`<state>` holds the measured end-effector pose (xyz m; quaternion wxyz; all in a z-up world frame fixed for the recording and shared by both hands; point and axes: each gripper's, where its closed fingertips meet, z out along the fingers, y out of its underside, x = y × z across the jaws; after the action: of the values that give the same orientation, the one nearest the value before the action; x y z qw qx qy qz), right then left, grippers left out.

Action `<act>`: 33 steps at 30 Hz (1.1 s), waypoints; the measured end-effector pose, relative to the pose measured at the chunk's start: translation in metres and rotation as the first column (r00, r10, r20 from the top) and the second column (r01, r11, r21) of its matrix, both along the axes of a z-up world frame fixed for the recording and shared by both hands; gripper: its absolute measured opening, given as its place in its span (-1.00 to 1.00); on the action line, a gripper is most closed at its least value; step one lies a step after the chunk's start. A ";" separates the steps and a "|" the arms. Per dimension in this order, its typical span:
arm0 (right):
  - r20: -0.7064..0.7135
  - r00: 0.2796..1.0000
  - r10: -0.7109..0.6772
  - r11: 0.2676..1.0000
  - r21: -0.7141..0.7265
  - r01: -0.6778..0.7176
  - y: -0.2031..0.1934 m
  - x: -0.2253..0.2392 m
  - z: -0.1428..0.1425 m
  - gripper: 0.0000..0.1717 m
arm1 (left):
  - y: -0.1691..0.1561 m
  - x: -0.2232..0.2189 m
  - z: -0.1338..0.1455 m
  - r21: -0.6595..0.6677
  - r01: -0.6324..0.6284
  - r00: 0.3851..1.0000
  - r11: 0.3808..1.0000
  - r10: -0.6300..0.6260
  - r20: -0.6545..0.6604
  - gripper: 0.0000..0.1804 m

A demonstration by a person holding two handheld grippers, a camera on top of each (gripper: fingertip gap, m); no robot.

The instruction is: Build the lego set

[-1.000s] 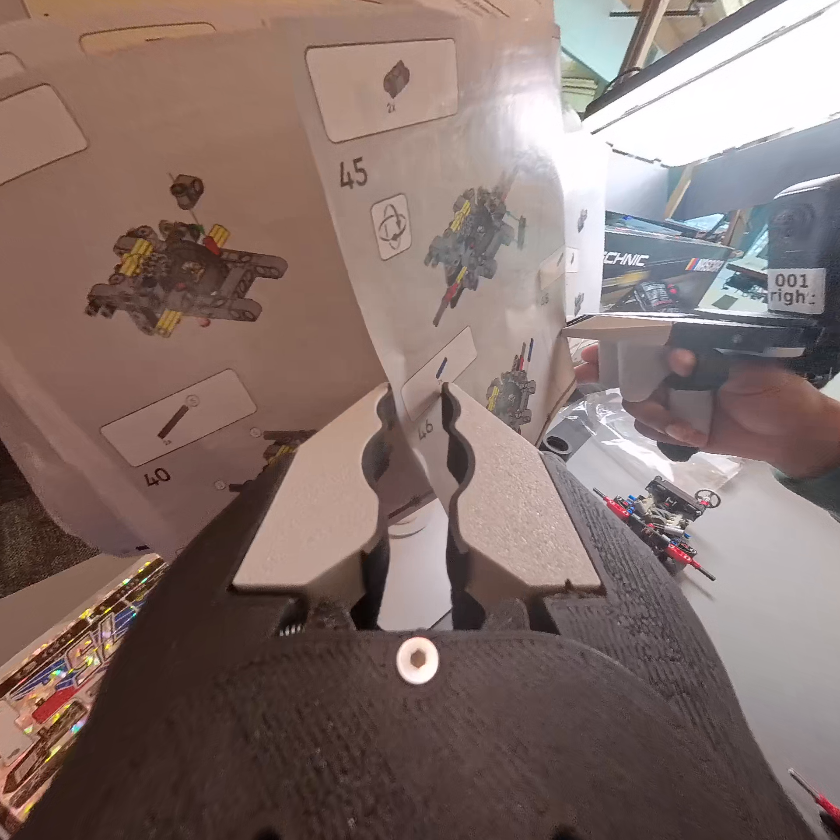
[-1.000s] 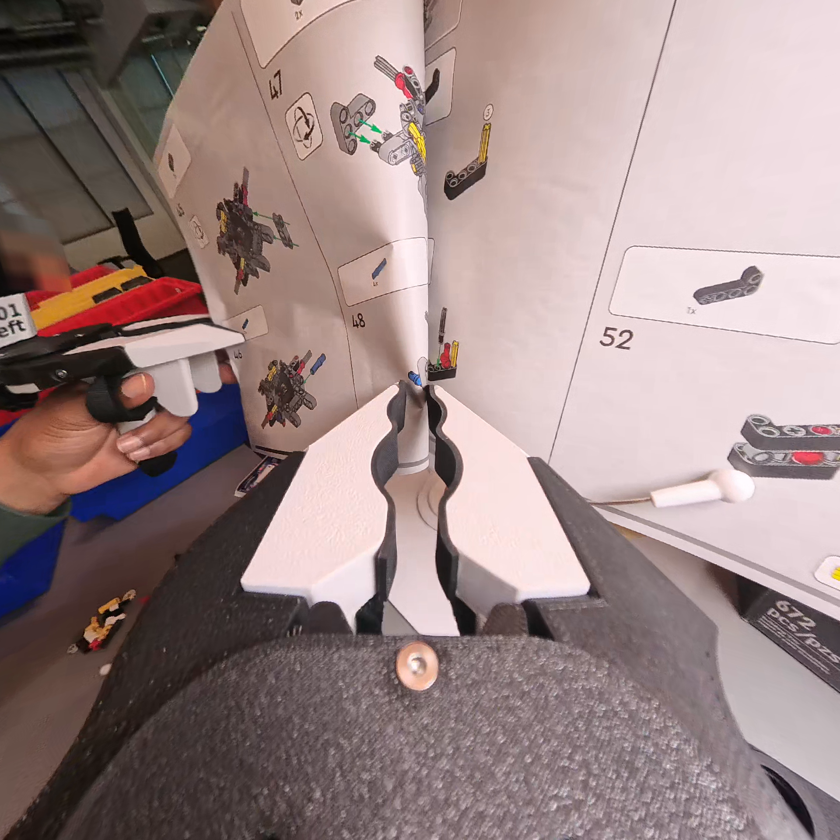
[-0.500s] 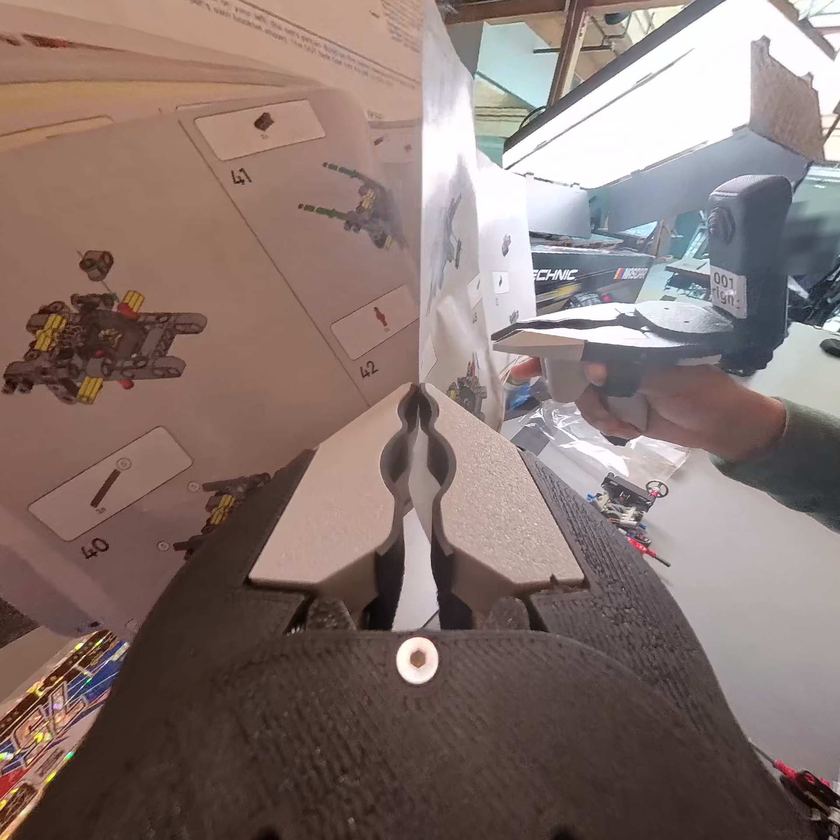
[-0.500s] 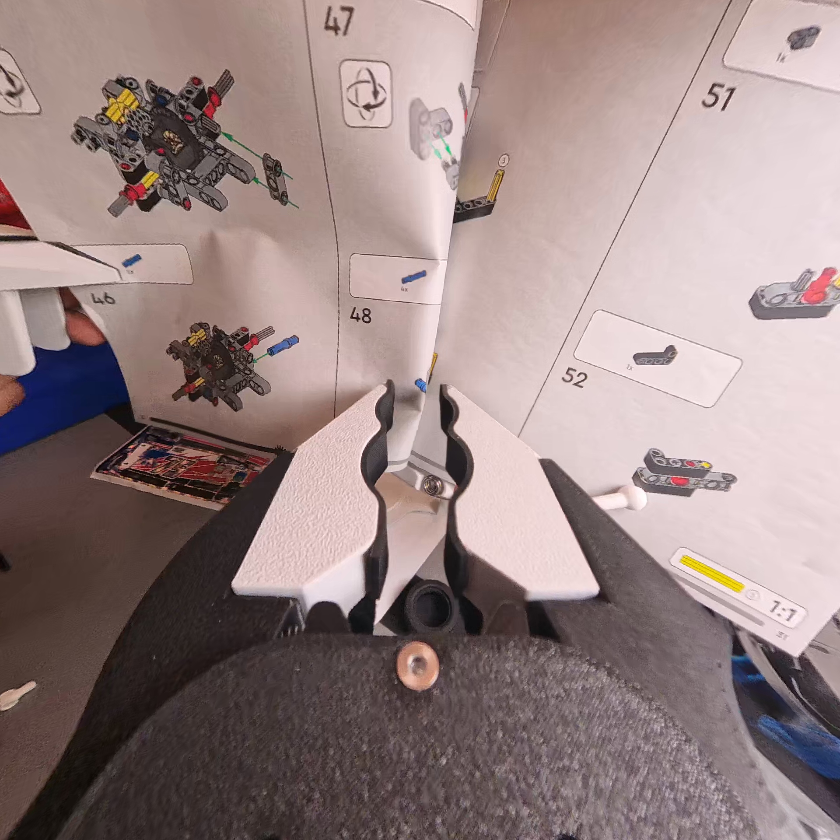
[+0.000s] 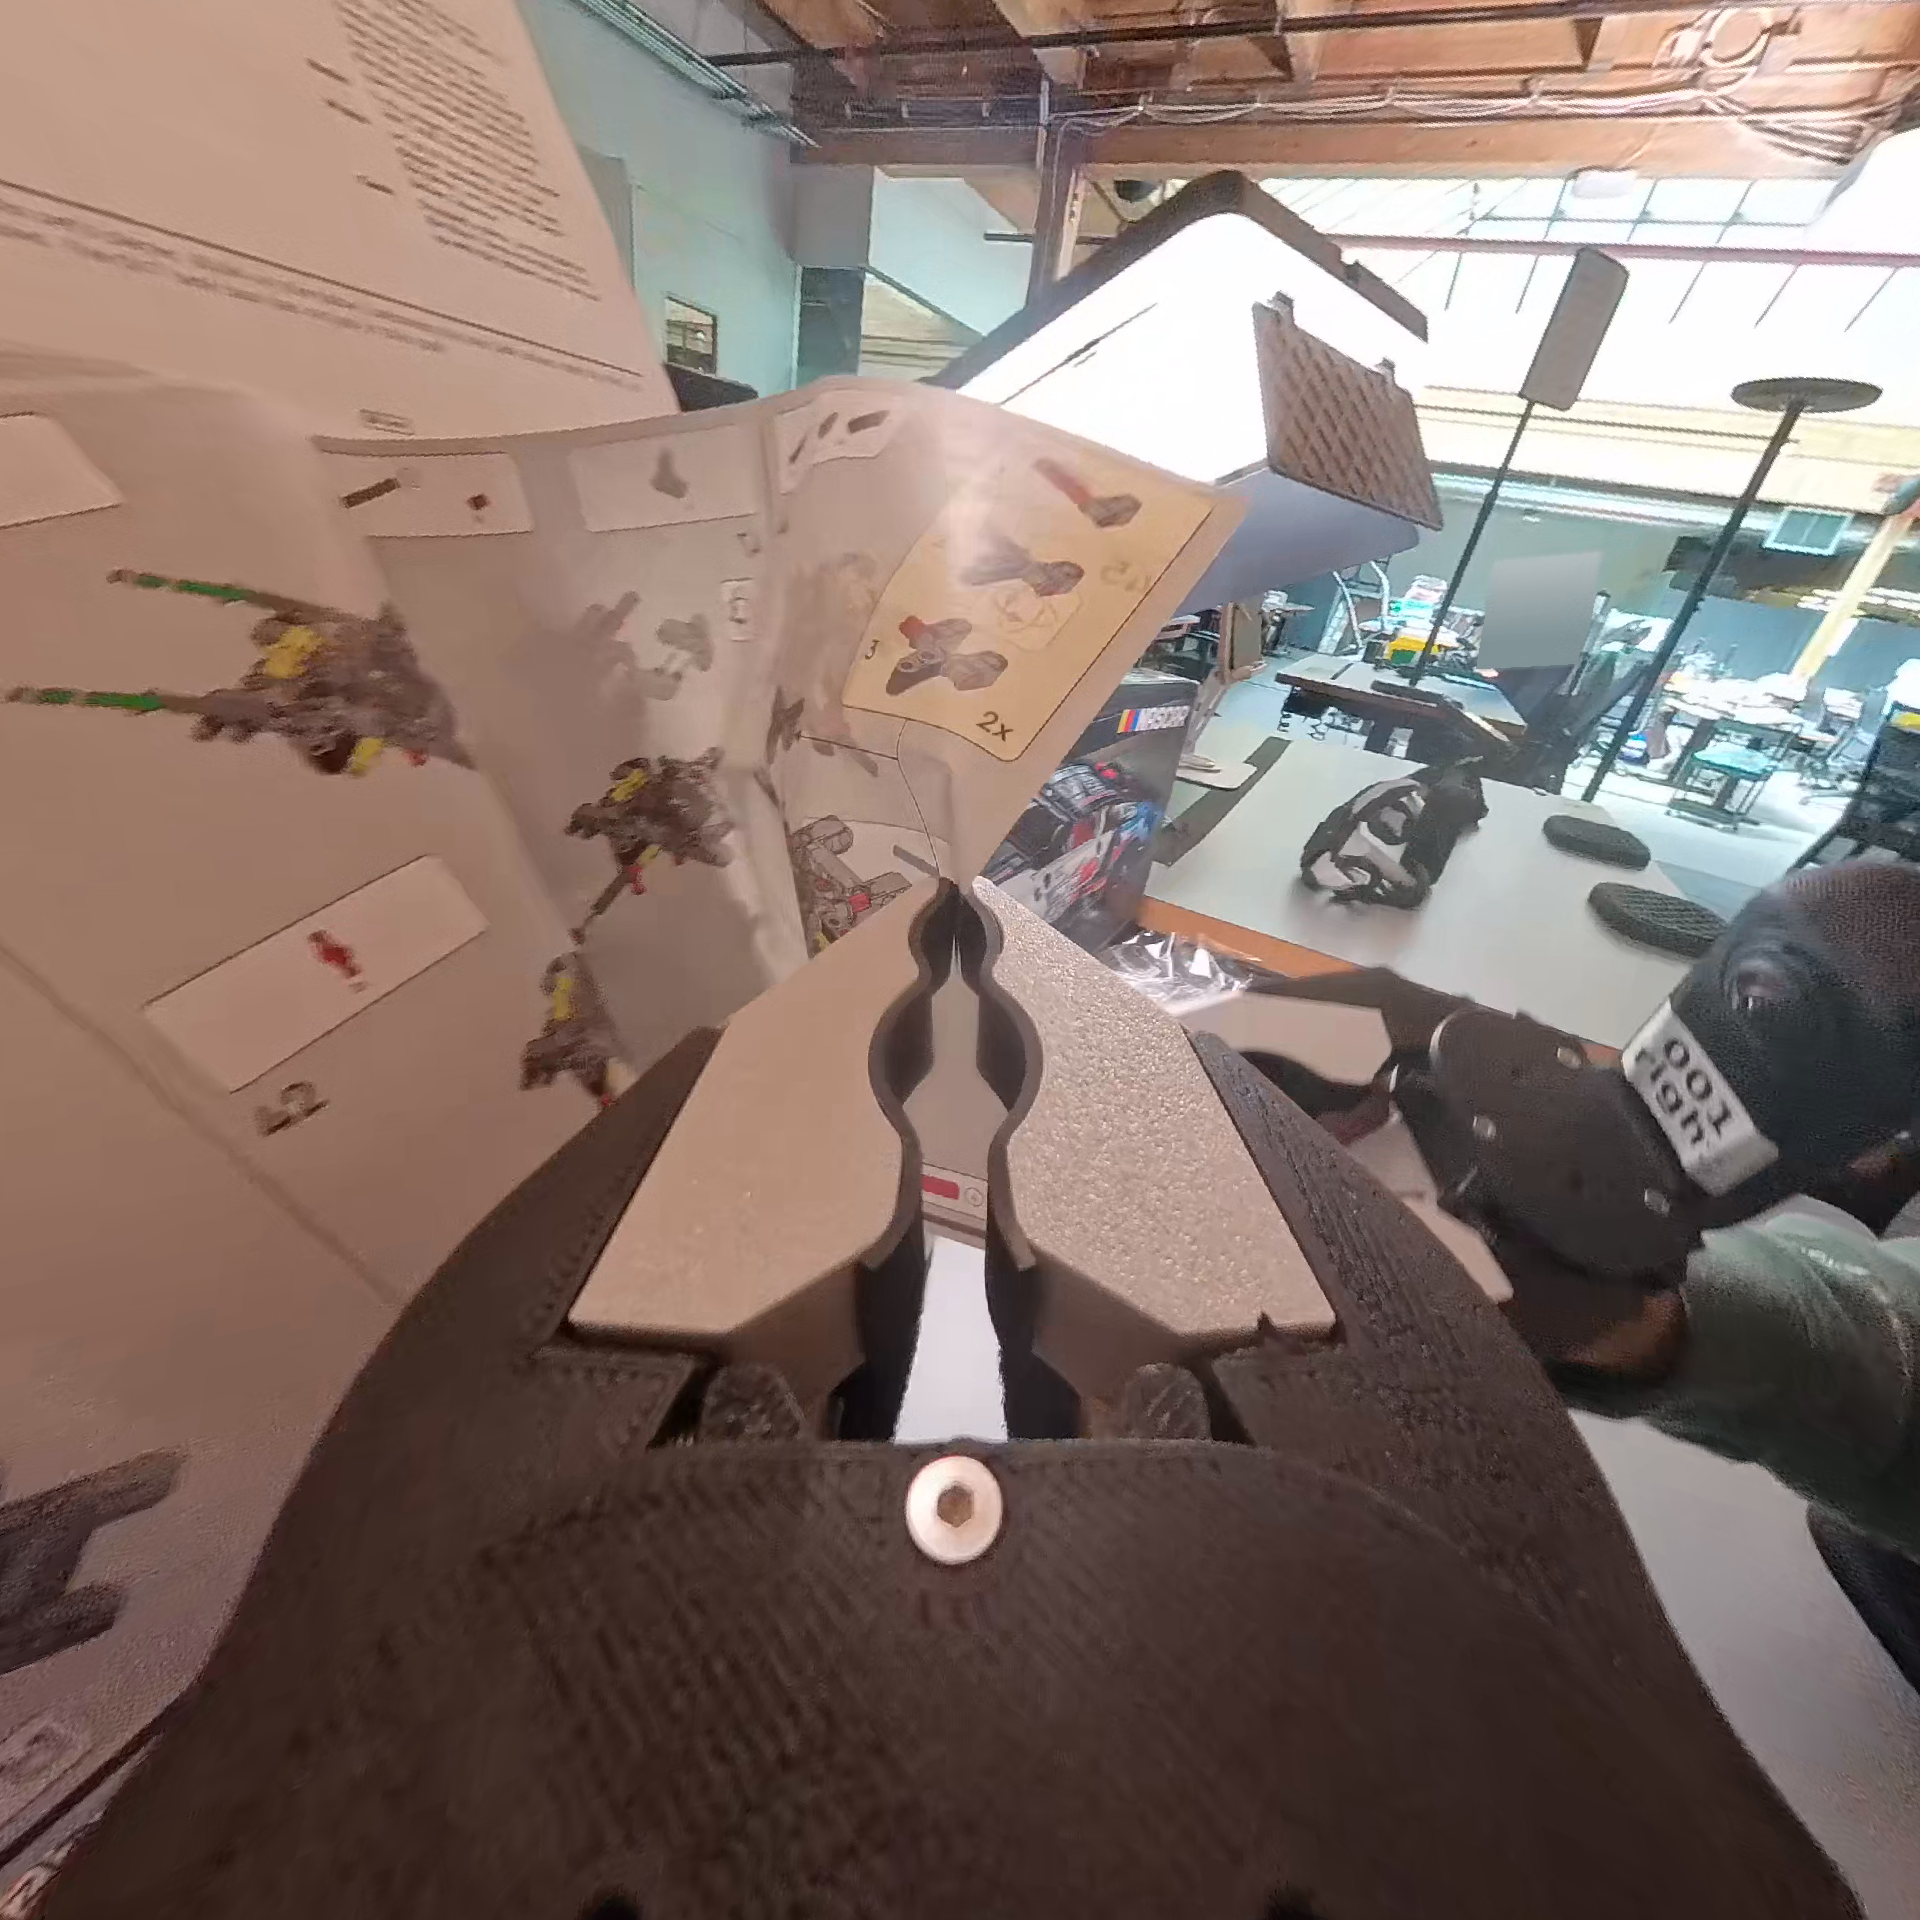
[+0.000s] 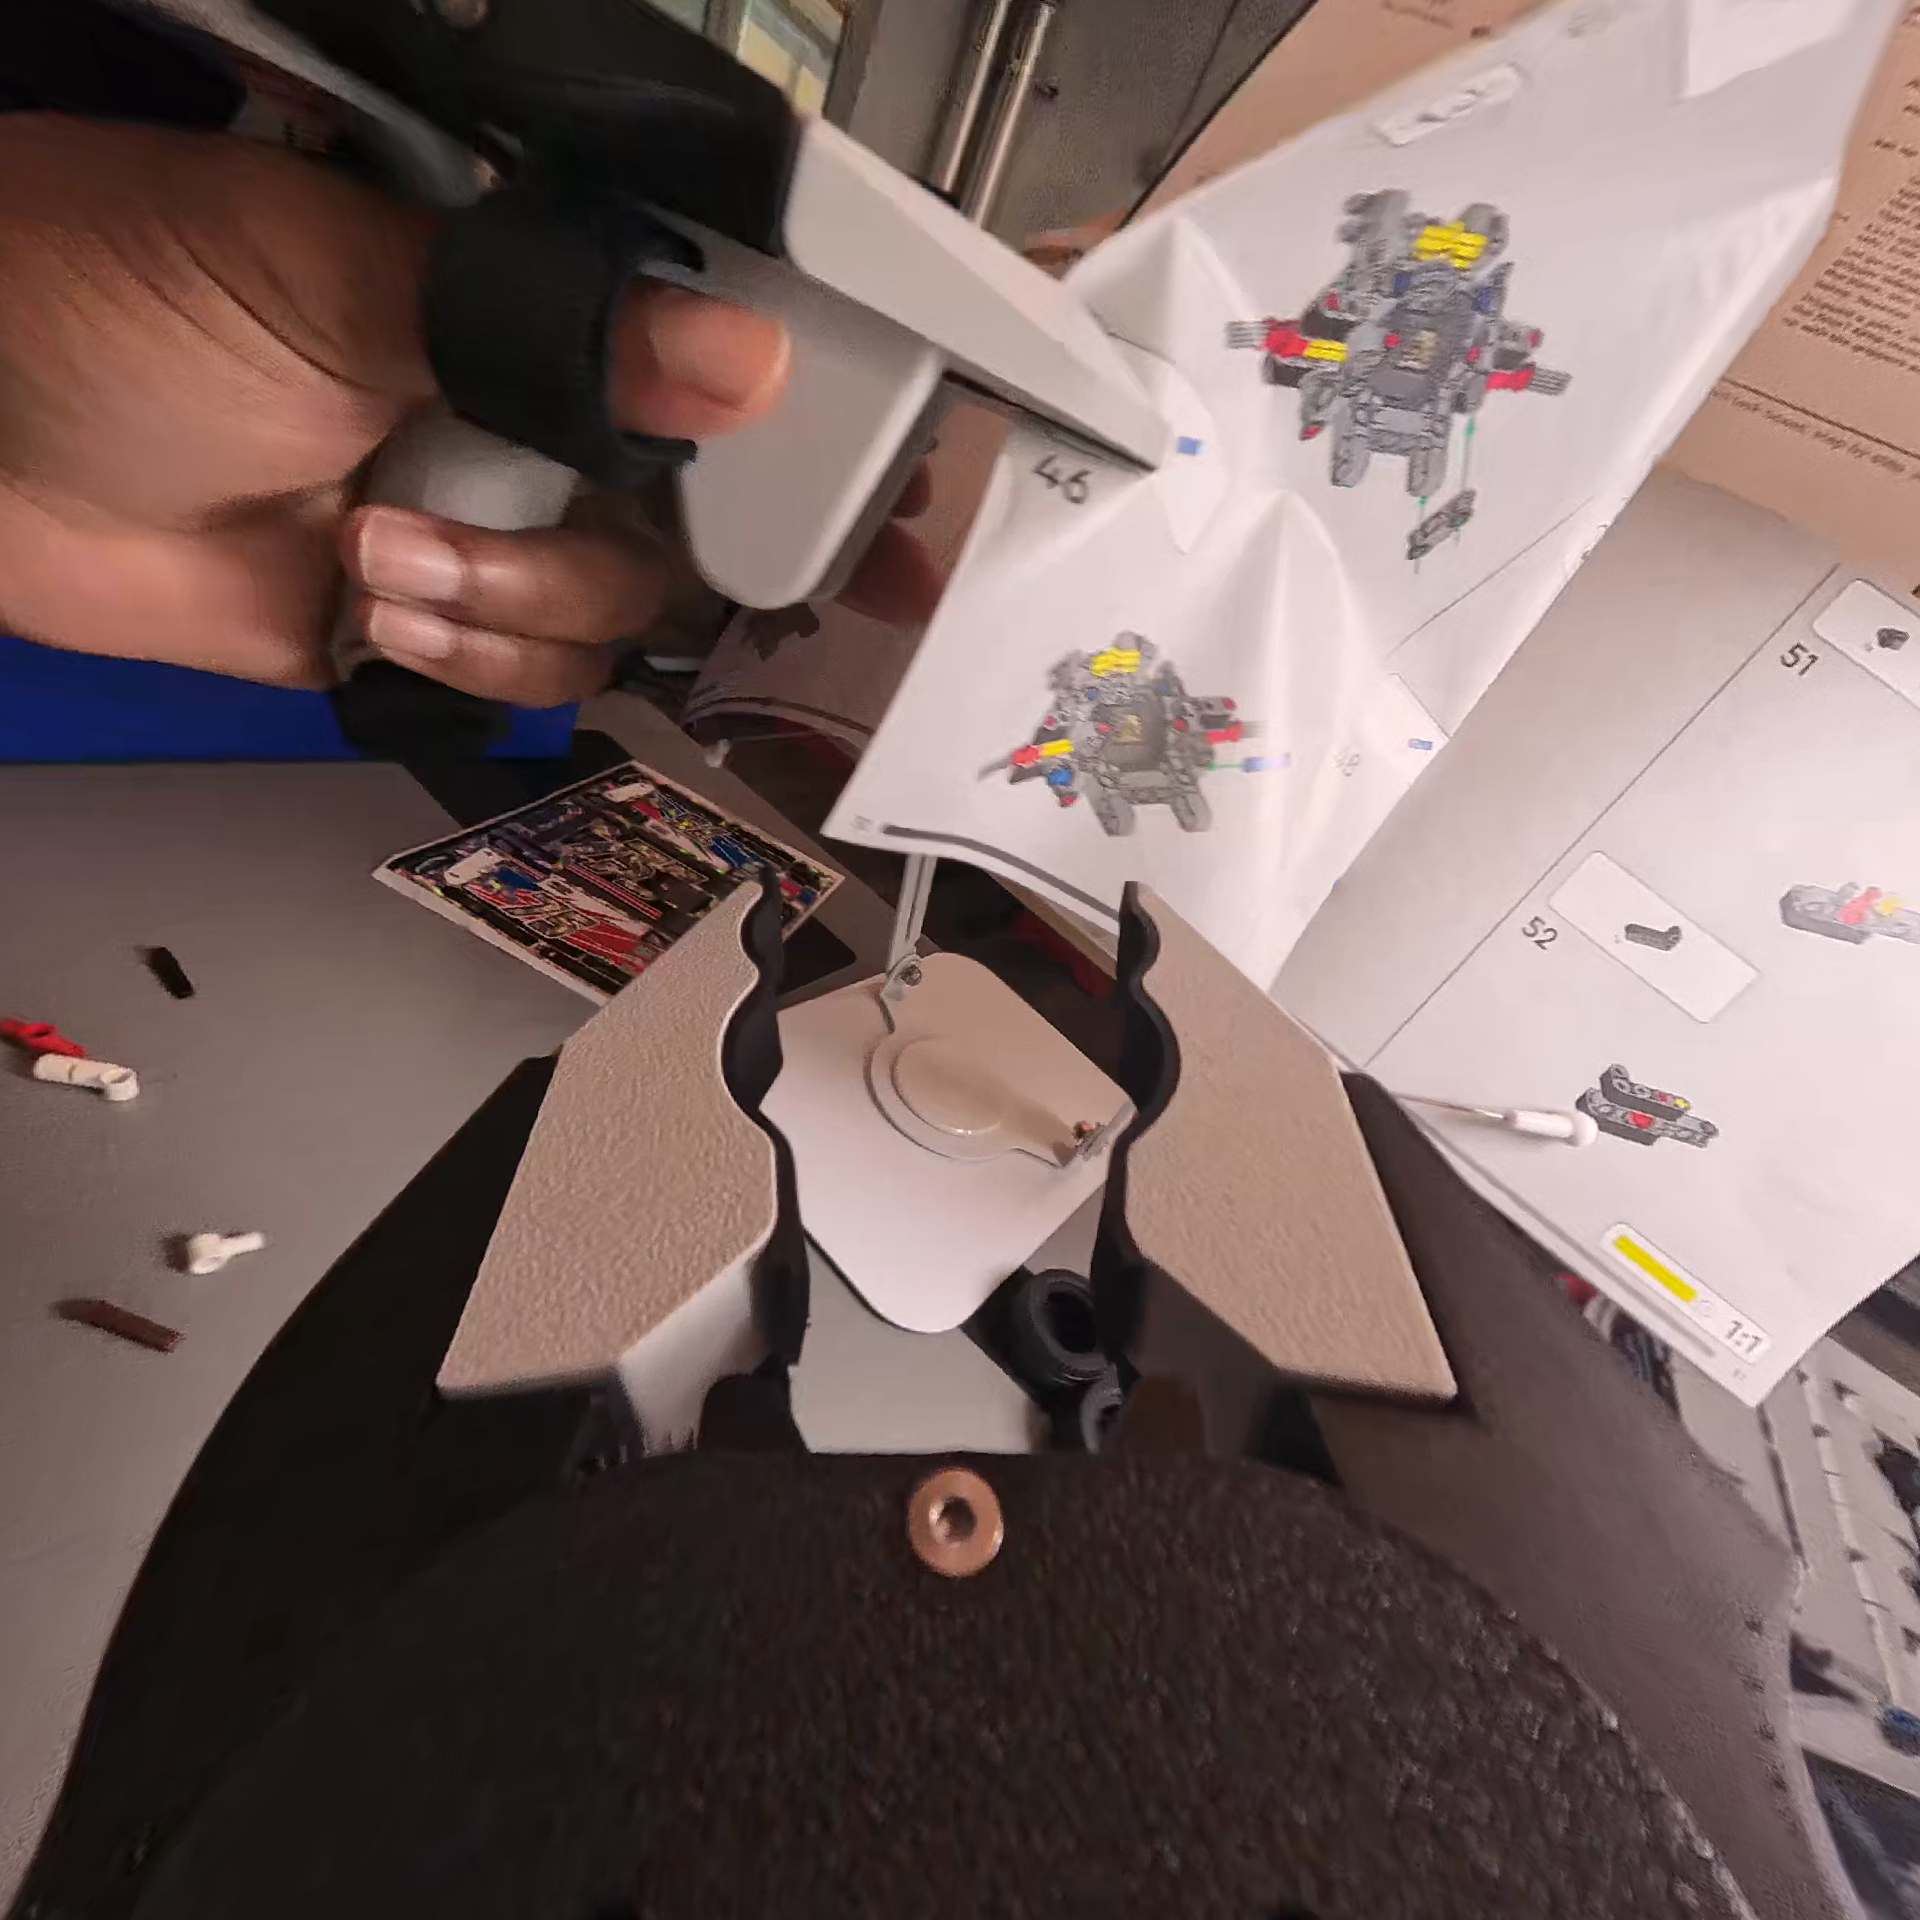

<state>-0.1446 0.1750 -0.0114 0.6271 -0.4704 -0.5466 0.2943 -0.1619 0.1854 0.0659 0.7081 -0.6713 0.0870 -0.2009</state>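
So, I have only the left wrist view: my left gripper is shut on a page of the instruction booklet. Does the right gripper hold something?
Observer: No. The right gripper is wide open with nothing between its pads. It hangs over a white stand base.
Operator: What lies on the table beside that stand?
Observer: A colourful sticker sheet lies flat on the grey table, left of the stand.
Operator: Any loose pieces there?
Observer: Yes. Farther left lie two white pins, a red piece and two dark sticks, all apart from the sheet.
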 end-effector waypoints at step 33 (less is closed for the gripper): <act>-0.162 0.925 -0.345 0.735 -0.659 0.158 0.235 0.107 -0.018 -1.00 | 0.052 -0.085 -0.086 -0.151 -0.528 0.748 0.836 0.373 -0.549 -0.90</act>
<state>-0.0377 0.4103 -0.0296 0.5345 -0.6790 -0.2533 0.4349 -0.2473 0.2379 -0.0197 0.5792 -0.7987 0.0691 0.1475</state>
